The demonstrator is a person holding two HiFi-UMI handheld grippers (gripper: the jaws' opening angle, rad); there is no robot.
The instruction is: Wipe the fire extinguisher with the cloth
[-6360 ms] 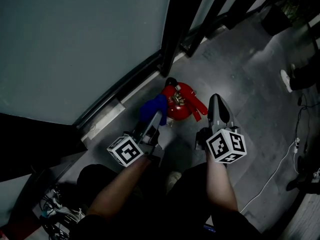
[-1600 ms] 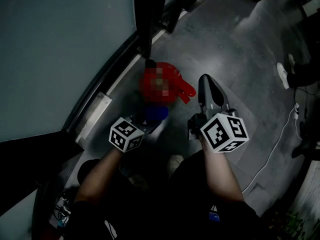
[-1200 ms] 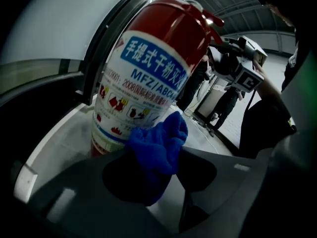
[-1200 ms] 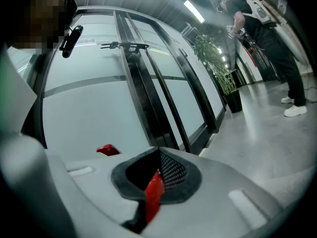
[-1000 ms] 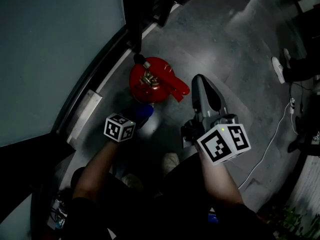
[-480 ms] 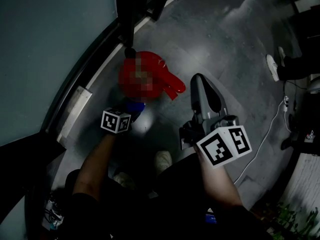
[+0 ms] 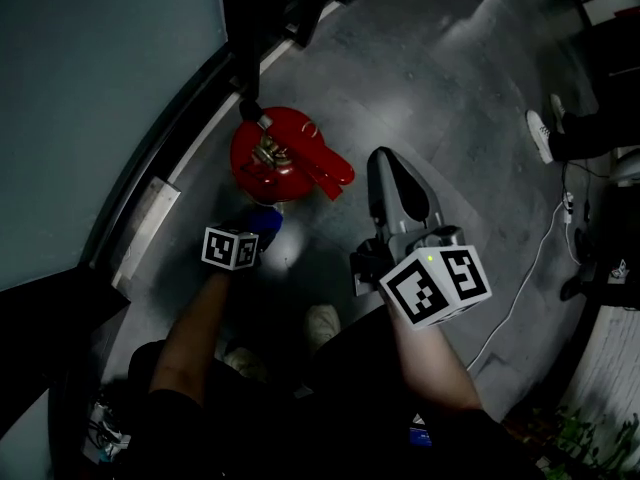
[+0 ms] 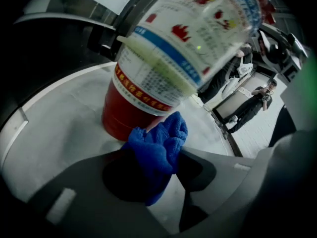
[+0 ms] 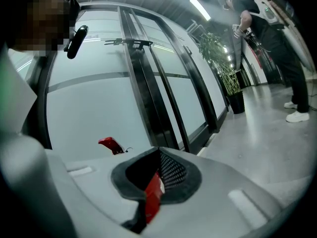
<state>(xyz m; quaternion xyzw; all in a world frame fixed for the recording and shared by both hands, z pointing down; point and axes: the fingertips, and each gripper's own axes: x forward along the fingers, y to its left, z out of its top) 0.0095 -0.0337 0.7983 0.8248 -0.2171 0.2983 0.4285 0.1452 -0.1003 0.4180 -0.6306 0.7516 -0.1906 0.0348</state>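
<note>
A red fire extinguisher (image 7: 268,158) stands upright on the grey floor beside the glass wall, its red lever (image 7: 328,173) pointing right. The left gripper view shows its red base (image 8: 121,118) and white printed label (image 8: 198,38). My left gripper (image 7: 250,233) is shut on a blue cloth (image 7: 266,218). That cloth (image 8: 159,145) is pressed against the cylinder's lower side, bunched between the jaws of the left gripper (image 8: 163,157). My right gripper (image 7: 385,163) is shut and hovers just right of the lever, not touching it. From the right gripper (image 9: 158,152), the lever (image 9: 111,144) pokes up over one jaw.
A dark door frame (image 7: 250,28) and floor sill (image 7: 150,218) run close behind the extinguisher. A white cable (image 7: 530,298) trails across the floor at right, near another person's shoe (image 7: 540,133). My own shoe (image 7: 320,323) is below. A potted plant (image 9: 225,68) and a standing person (image 9: 277,48) are further off.
My left gripper has slid the blue cloth down the extinguisher's side towards its base. The right gripper has stayed shut beside the lever, drifting slightly left.
</note>
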